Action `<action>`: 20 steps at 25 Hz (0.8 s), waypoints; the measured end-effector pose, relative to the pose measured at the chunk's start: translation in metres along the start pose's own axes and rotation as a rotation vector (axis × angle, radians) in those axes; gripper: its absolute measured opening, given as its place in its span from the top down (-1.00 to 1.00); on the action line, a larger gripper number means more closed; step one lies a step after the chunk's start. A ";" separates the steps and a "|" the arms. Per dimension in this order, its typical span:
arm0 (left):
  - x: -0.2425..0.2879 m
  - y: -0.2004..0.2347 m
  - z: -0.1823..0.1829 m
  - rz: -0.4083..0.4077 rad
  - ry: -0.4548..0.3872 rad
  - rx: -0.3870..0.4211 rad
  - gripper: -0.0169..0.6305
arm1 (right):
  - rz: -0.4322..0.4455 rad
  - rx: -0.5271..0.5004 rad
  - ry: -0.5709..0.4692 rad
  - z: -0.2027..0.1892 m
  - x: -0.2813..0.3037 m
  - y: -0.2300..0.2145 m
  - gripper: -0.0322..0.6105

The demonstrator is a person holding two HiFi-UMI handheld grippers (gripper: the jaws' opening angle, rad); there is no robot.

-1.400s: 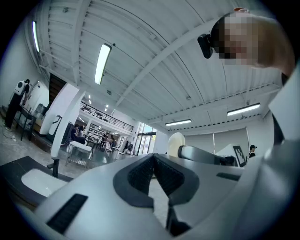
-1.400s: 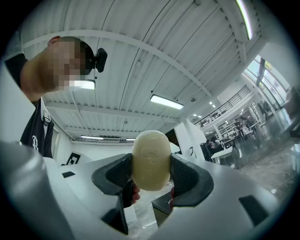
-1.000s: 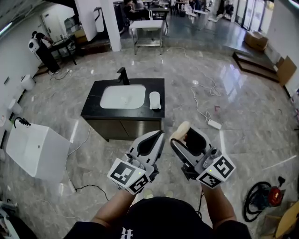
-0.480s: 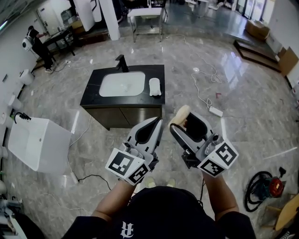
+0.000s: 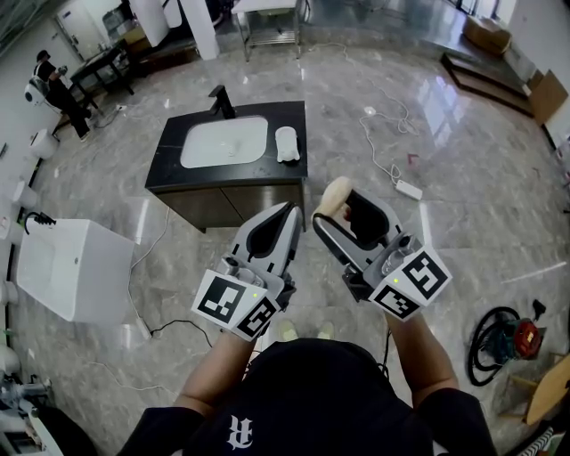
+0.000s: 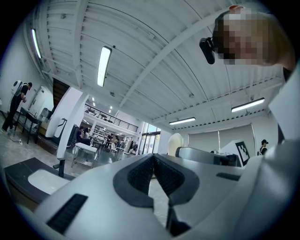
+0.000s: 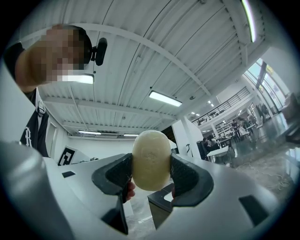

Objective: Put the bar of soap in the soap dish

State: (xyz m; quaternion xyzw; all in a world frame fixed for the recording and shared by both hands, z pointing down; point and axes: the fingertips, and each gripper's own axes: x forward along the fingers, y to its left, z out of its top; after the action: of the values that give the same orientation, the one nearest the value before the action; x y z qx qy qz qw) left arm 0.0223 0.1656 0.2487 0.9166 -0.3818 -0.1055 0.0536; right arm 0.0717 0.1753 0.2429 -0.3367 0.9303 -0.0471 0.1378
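Observation:
A cream oval bar of soap (image 5: 335, 197) (image 7: 151, 160) is clamped between the jaws of my right gripper (image 5: 339, 210) (image 7: 151, 169), held at chest height and tilted upward. My left gripper (image 5: 288, 218) (image 6: 154, 172) is beside it on the left, its jaws pressed together on nothing. Farther ahead stands a black vanity counter (image 5: 296, 168) with a white basin (image 5: 223, 142) and a black tap (image 5: 220, 100). A white soap dish (image 5: 286, 143) lies on the counter to the right of the basin. Both grippers are well short of the counter.
A white box-shaped basin unit (image 5: 69, 267) stands on the marble floor at left. A white power strip and cable (image 5: 407, 189) lie on the floor at right. A red and black vacuum with hose (image 5: 503, 339) sits at the far right. A metal table (image 5: 268, 18) stands beyond the counter.
The counter has slid up and left in the head view and looks nearer. Both grippers keep their pose, with the soap still in the right one.

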 end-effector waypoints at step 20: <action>0.011 -0.012 -0.021 0.106 -0.013 0.027 0.92 | 0.021 0.095 -0.012 -0.011 -0.023 -0.032 0.10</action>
State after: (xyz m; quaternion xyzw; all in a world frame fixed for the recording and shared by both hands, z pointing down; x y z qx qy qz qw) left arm 0.0427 0.1668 0.2651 0.8950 -0.4316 -0.1035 0.0443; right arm 0.1050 0.1658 0.2639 -0.3202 0.9297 -0.0875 0.1598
